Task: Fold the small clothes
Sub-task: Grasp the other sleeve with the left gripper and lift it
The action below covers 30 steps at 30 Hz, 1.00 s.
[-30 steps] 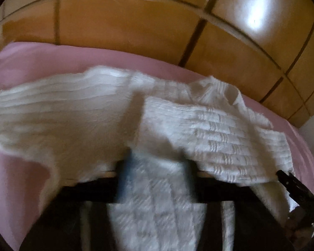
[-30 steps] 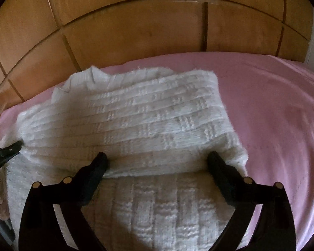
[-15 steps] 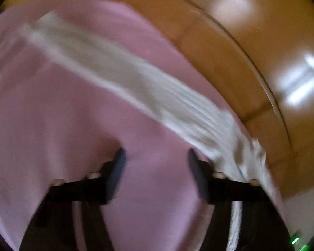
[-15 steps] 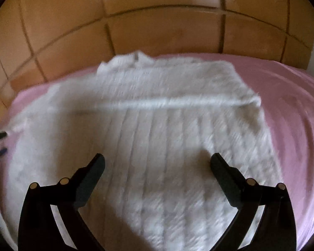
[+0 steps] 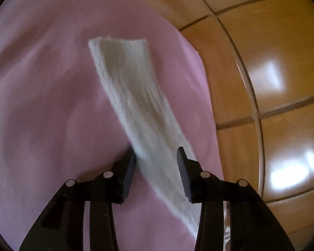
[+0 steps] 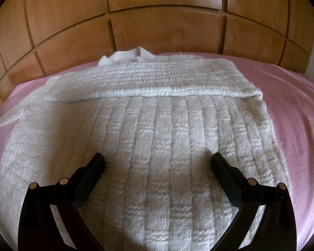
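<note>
Moved: left gripper (image 5: 156, 156) off sweater body, now over loose sleeve (image 5: 134, 96), jaws just narrowing, sleeve between, not pinched
Right gripper (image 6: 157, 163): wide apart, above sweater (image 6: 148, 146)
Done: one sleeve (image 6: 148, 77) folded across
Left: second sleeve, body fold
Far: pink sheet (image 6: 293, 96), headboard (image 6: 157, 27)

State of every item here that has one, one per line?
White knit sweater: flat on the pink sheet, one sleeve folded across the chest.
Other sleeve: stretched out, unfolded.
Left gripper: jaws just been closing, astride that sleeve, not yet pinching.
Right gripper: open, empty, over the sweater.
</note>
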### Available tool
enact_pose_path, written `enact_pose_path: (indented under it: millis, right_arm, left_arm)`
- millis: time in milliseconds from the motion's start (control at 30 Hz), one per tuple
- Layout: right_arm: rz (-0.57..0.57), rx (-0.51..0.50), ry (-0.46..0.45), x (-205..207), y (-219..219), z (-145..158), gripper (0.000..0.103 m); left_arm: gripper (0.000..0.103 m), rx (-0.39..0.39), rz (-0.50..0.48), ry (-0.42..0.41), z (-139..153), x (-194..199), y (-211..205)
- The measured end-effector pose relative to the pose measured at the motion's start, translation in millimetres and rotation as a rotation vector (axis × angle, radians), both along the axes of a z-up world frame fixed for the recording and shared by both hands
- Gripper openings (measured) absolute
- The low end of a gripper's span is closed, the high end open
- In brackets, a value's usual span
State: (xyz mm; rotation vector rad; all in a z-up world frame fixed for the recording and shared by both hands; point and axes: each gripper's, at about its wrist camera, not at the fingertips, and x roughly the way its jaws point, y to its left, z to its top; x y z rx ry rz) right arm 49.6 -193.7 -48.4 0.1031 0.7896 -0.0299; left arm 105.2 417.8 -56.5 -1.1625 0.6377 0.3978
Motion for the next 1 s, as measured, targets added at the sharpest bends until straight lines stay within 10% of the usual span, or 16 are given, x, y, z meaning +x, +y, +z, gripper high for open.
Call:
enact_pose_path:
  millis: [167,367,600,833,1000]
  right_arm:
    - [-0.003,-0.013,0.001,-1.7,1.5,0.8,0.101]
    - [-0.004,-0.021,0.004,0.4,2.6,0.7,0.101]
    - [-0.004,-0.014,0.001,0.0,1.6,0.7,0.101]
    - [-0.002,0.003,-0.005,0.1,-0.2,0.6,0.101]
    - [0.001,0.031,-0.015,-1.7,-3.6,1.3,0.101]
  left_arm:
    - [0.007,0.083,-0.014,0.082,3.6,12.8,7.9]
    - [0.006,0.210,-0.177,-0.012,41.1,22.9,-40.3]
    - [0.006,0.380,-0.527,-0.138,84.5,37.2,-193.2]
    - [0.006,0.449,-0.866,-0.151,66.6,33.9,-356.7]
    - [0.046,0.493,-0.971,-0.095,40.7,17.5,-410.9]
